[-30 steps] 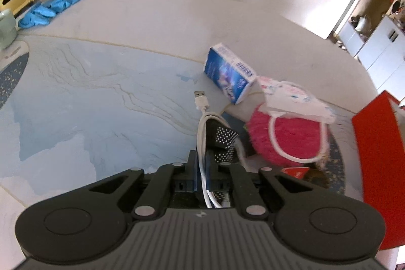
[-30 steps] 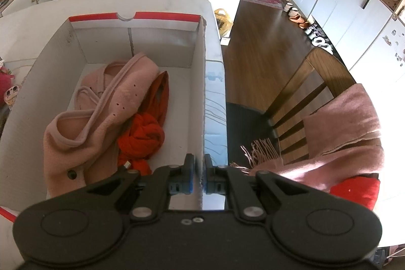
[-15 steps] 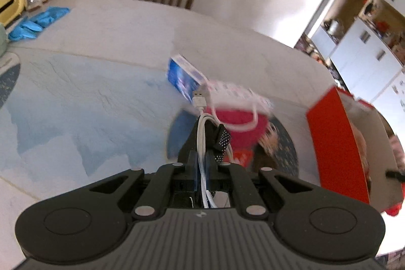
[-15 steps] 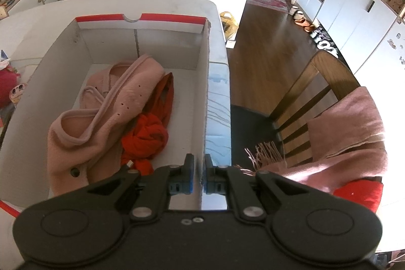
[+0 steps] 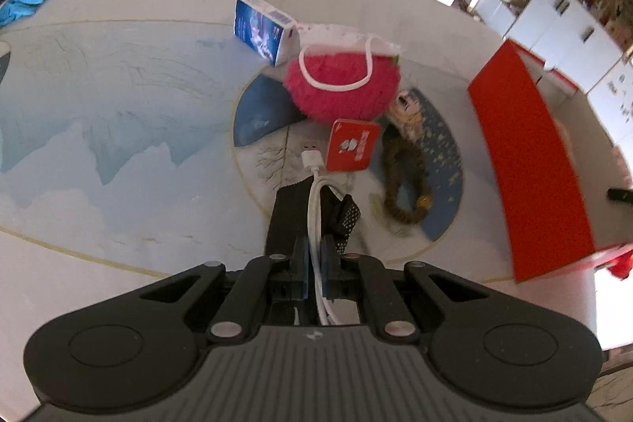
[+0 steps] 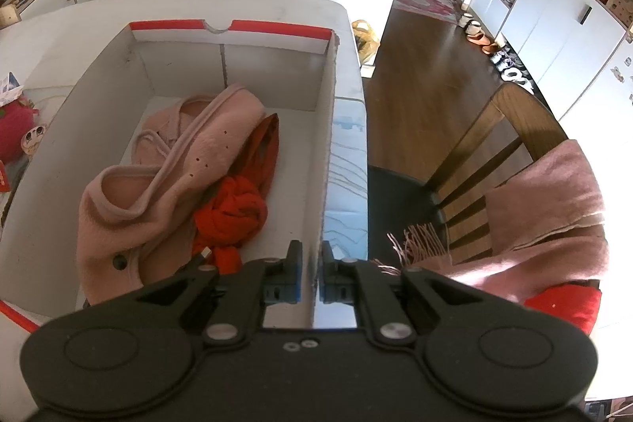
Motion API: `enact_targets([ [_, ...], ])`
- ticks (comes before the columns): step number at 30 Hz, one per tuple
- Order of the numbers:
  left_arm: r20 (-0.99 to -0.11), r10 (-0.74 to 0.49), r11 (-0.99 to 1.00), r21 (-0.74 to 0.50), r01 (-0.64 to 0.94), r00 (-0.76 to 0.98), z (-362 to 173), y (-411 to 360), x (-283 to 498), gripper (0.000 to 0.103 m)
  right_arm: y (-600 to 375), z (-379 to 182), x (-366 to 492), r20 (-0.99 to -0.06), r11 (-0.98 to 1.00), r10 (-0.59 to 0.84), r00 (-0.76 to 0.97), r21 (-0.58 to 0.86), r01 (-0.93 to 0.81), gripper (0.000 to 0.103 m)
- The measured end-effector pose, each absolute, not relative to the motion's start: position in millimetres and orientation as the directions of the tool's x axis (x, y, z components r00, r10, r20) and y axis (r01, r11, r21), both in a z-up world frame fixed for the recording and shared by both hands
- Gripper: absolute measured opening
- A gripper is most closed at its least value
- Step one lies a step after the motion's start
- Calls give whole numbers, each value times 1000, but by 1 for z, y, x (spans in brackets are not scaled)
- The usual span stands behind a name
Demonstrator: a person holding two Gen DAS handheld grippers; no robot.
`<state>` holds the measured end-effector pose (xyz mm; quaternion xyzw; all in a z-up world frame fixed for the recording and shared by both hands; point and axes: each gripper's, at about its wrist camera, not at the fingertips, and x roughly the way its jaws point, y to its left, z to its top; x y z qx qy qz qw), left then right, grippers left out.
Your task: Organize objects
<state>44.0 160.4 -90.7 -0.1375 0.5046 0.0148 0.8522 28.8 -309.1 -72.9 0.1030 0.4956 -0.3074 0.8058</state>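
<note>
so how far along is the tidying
Partly done: a pink garment and red scarf already lie in the box. In hand: the left claw grips a white usb cable. Left on the table: blue carton, pink pouch, red card.

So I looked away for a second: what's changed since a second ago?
The left gripper, still shut on the white USB cable, has carried it sideways toward the red box. The right gripper stays clamped on the box wall; clothes inside unmoved.
</note>
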Motion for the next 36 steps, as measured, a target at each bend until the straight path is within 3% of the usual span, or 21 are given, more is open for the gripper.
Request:
enact_targets([
  [4,-883,-51,983,-127,-133,466,-101,156,47,5,-309,-73,28,-862,791,-390,323,-135,596,7],
  [21,-818,-136,983,-181,-27,559,-55,148,45,3,-308,-75,28,-862,788,-394,318,-138,600,7],
  [26,-851,-147,981,-192,-38,504,-71,152,48,3,-307,-75,27,-863,787,-394,318,-138,602,7],
  [36,-907,-69,994,-97,-46,416,-115,146,55,11,-307,-75,27,-863,785,-394,317,-136,605,7],
])
